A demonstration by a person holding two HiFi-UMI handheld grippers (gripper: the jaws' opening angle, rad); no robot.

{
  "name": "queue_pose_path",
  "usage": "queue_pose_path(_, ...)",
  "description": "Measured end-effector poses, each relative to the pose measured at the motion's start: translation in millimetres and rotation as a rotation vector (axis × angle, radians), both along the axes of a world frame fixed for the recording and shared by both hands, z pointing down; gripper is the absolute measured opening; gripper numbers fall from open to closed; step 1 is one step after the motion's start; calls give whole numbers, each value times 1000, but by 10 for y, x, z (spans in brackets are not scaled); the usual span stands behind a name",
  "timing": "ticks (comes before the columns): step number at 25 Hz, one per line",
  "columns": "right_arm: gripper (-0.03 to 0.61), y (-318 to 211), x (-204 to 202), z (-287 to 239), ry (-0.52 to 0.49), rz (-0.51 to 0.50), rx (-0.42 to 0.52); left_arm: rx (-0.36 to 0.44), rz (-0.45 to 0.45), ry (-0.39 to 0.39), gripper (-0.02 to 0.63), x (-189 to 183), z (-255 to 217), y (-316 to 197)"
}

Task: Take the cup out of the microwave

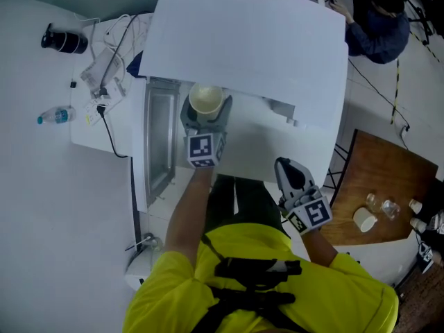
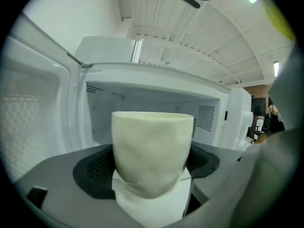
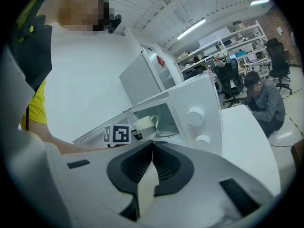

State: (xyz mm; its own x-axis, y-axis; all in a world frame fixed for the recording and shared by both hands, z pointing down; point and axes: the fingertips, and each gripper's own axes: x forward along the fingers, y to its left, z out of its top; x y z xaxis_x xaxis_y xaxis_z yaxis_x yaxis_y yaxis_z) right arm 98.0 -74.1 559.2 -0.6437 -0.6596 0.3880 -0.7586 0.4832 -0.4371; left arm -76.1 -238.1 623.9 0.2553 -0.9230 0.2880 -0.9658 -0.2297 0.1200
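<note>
A cream cup with a handle sits between the jaws of my left gripper, which is shut on it. In the left gripper view the cup fills the middle, held just in front of the white microwave's open cavity. The microwave stands on the white table, its door swung open to the left. In the right gripper view the held cup hangs in front of the opening. My right gripper rests lower right, away from the microwave, its jaws shut with nothing between them.
A small water bottle, a black object and cables lie on the table left of the microwave. A wooden table with small cups stands at the right. A seated person is behind at the upper right.
</note>
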Motion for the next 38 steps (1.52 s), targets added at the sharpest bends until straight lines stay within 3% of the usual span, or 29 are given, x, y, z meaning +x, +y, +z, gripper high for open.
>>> queue_pose_path(5, 6, -49, -55, -206, -3, -32, 29, 42, 35, 45, 423, 137, -496, 550)
queue_pose_path(11, 6, -255, -266, -635, 0, -100, 109, 113, 102, 83, 423, 134, -1628, 1023)
queue_pose_path(15, 6, -348, -651, -960, -8, -130, 169, 137, 82, 75, 423, -419, -2286, 1238)
queue_pose_path(20, 6, -372, -1345, -1065, -25, -145, 177, 142, 38, -25, 423, -1625, -2643, 1277)
queue_pose_path(23, 6, -390, -1738, -1007, -34, -131, 169, 132, 18, -51, 423, -2335, -2353, 1084)
queue_pose_path(27, 6, -474, -2108, -789, -23, -98, 153, 92, 6, -36, 423, -2889, -1425, 672)
queue_pose_path(30, 6, -541, -2181, -571, -3, -51, 143, 34, 25, -87, 423, -2993, -549, 390)
queue_pose_path(33, 6, -539, -2182, -391, 10, -24, 126, -55, 35, -90, 423, -3006, 194, 208)
queue_pose_path(38, 6, -467, -2027, -232, 38, 50, 101, -98, 74, -86, 423, -2866, 687, 27)
